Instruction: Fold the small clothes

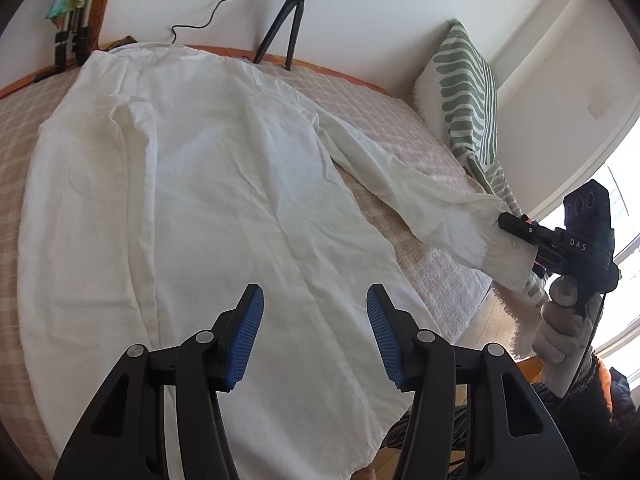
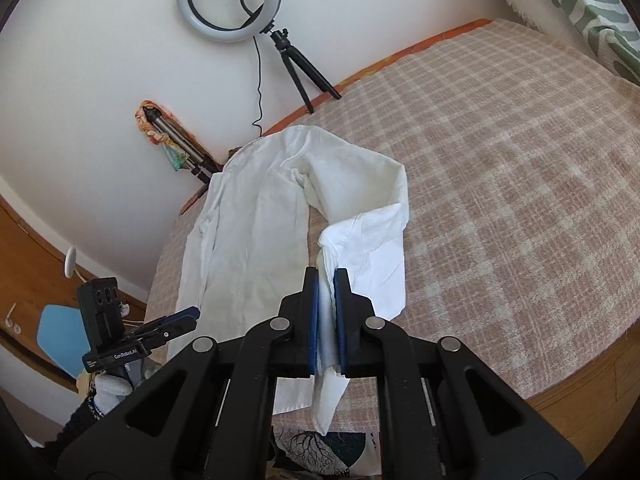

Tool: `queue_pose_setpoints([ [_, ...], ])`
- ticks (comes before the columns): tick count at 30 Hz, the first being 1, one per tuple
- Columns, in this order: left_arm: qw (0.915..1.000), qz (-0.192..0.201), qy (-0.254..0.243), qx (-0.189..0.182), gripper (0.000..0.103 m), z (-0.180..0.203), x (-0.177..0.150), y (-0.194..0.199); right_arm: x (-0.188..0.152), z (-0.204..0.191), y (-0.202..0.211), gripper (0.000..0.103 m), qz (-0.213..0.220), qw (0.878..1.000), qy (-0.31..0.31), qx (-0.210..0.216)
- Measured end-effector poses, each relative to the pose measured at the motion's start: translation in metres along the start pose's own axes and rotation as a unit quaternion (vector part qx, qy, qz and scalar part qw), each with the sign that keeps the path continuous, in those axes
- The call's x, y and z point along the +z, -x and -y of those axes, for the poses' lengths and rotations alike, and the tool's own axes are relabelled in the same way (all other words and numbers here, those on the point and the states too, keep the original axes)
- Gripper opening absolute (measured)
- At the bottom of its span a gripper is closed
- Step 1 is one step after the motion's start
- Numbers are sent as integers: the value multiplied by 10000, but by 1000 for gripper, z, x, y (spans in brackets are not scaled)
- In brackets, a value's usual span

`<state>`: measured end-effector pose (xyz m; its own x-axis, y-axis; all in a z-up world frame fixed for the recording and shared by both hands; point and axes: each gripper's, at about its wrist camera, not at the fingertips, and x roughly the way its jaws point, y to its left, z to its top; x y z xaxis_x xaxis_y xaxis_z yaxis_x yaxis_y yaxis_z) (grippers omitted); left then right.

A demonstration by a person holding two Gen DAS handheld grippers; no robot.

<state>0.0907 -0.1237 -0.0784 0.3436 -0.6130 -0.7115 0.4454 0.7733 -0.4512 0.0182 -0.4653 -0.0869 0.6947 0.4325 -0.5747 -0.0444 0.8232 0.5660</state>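
A white long-sleeved shirt [image 1: 208,184] lies spread flat on the checked bed cover [image 1: 380,120]. My left gripper [image 1: 315,300] is open and empty, its blue pads hovering over the shirt's lower part. My right gripper [image 2: 325,276] is shut on the cuff [image 2: 332,256] of the shirt's sleeve, which is lifted and stretched out to the side. In the left wrist view the right gripper [image 1: 506,220] shows at the right edge, pinching the sleeve cuff [image 1: 504,254]. The shirt body also shows in the right wrist view [image 2: 248,232]; the left gripper [image 2: 188,316] shows at the lower left there.
A ring light on a black tripod [image 2: 296,64] stands at the bed's far edge by the white wall. A green-striped pillow [image 1: 464,88] leans at the bed's right end. A folded tripod [image 2: 180,148] lies against the wall. The wooden floor [image 1: 488,316] lies beyond the bed's near edge.
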Motion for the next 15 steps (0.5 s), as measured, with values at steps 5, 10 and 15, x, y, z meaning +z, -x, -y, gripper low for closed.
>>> queue_pose_setpoints([
  [5, 9995, 138, 276, -18, 53, -11, 2, 6, -19, -70, -25, 9, -517, 9935, 908, 441],
  [10, 9984, 152, 533, -108, 53, -21, 3, 5, -56, -122, -64, 9, -1278, 9740, 1772, 597],
  [15, 9978, 42, 609, -276, 53, -20, -1, 1, -84, -131, -92, 23, -2089, 9506, 2242, 500],
])
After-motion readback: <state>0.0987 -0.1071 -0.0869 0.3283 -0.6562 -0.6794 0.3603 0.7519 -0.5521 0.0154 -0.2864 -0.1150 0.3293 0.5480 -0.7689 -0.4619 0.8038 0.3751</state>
